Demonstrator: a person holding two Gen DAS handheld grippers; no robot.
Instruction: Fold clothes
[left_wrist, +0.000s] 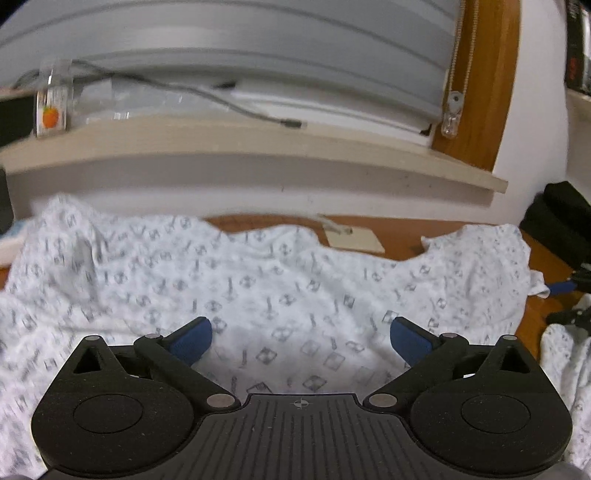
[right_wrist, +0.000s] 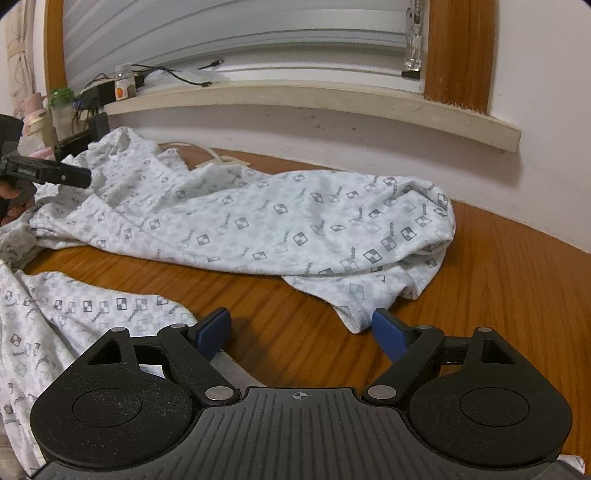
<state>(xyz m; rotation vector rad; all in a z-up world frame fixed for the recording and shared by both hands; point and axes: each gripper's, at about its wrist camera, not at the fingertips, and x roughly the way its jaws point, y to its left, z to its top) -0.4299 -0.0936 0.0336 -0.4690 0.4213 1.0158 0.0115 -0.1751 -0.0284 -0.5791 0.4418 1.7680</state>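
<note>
Left gripper (left_wrist: 301, 338) jaws spread wide, blue pads clamping nothing, over the crumpled white garment (left_wrist: 258, 288). Right gripper (right_wrist: 301, 330) jaws also wide apart, over bare wooden table (right_wrist: 498, 280), one blue pad just beside a garment corner. Garment is soft, wrinkled, printed with grey checkered squares, sprawled across the table below the beige windowsill (right_wrist: 314, 98). Print lettering unreadable.

Even indoor light; the left wrist view is motion-blurred, the right sharp, both bowed by fisheye at the edges.
</note>
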